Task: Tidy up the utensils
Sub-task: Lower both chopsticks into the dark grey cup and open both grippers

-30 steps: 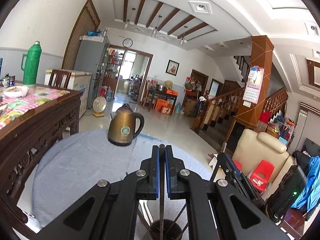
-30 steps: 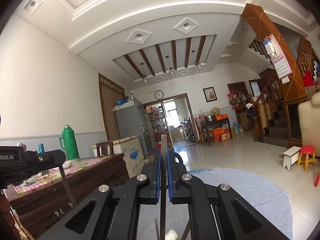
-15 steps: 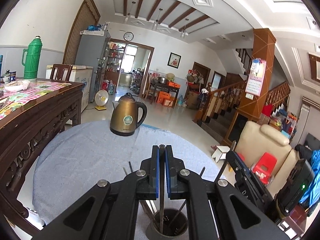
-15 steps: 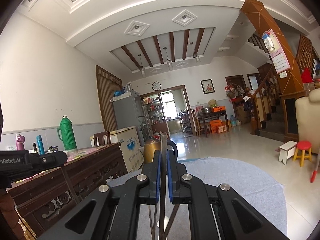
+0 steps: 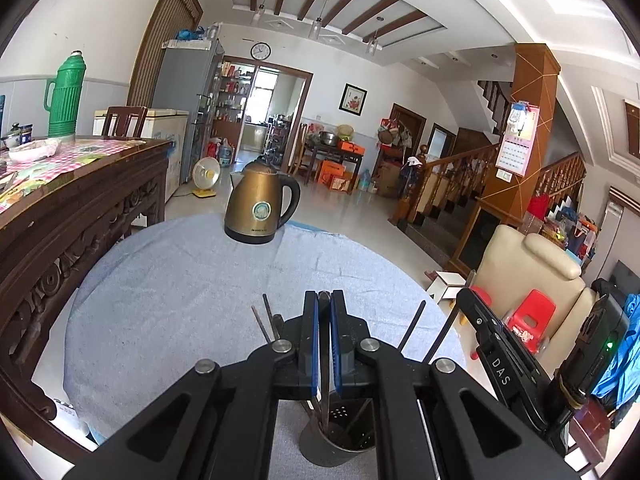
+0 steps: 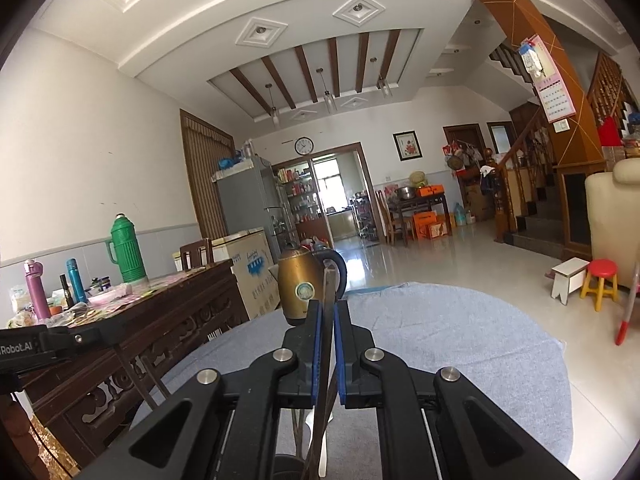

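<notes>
A round counter with a soft grey-blue cloth (image 5: 180, 280) spreads out ahead of both grippers. A shiny brown metal kettle with a black handle (image 5: 260, 204) stands at its far side, well ahead of them.

Right under the left gripper (image 5: 324, 344) sits a dark grey round cup with little holes in the bottom (image 5: 340, 436). A few thin dark sticks (image 5: 266, 322) already stand in the cup and lean out past the gripper on both sides. So part of the job looks done.

The left gripper is pressed nearly together and pinches a thin dark stick (image 5: 325, 408). The low end of that stick reaches down into the cup, so it seems almost in place and only needs letting go.

The right gripper (image 6: 327, 352) is also pressed nearly together and pinches a long flat dark stick (image 6: 329, 292) that pokes up in front of the kettle. Its low end points down toward the top of the cup (image 6: 288, 466), just below the gripper. This one still has to go in.
</notes>
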The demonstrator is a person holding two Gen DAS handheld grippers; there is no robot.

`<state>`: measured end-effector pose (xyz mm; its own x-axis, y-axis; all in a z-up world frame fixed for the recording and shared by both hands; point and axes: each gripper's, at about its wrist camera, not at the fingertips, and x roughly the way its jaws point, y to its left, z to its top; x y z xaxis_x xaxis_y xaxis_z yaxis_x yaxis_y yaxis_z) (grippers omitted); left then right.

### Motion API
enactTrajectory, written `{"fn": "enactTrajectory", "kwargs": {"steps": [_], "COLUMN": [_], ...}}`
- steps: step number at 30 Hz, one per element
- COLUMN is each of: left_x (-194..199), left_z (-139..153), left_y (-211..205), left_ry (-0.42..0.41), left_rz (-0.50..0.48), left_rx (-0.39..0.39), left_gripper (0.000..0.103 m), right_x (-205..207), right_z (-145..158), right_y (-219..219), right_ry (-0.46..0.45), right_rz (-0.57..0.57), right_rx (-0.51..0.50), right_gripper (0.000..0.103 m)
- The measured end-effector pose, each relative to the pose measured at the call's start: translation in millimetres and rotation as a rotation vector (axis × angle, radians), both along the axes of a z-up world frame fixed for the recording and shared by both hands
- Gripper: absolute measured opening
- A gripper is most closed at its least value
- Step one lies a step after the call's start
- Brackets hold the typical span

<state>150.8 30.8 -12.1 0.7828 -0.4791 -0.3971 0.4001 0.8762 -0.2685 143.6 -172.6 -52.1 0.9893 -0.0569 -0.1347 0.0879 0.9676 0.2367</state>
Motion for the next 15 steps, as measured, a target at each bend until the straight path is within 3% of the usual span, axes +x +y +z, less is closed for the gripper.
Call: {"fn": "enactTrajectory", "kwargs": {"steps": [15], "left_x": [4.8], "left_z": [-10.8], "left_y": [-14.3], "left_ry": [0.056], "left_rz": [0.026], "left_rx": [0.092], "left_gripper": [0.007], "right_x": [12.3], "right_z": [-11.9], "right_y": [2.2], "right_ry": [0.077], "right_rz": [0.049], "right_rx": [0.024], "right_gripper": [0.007]}}
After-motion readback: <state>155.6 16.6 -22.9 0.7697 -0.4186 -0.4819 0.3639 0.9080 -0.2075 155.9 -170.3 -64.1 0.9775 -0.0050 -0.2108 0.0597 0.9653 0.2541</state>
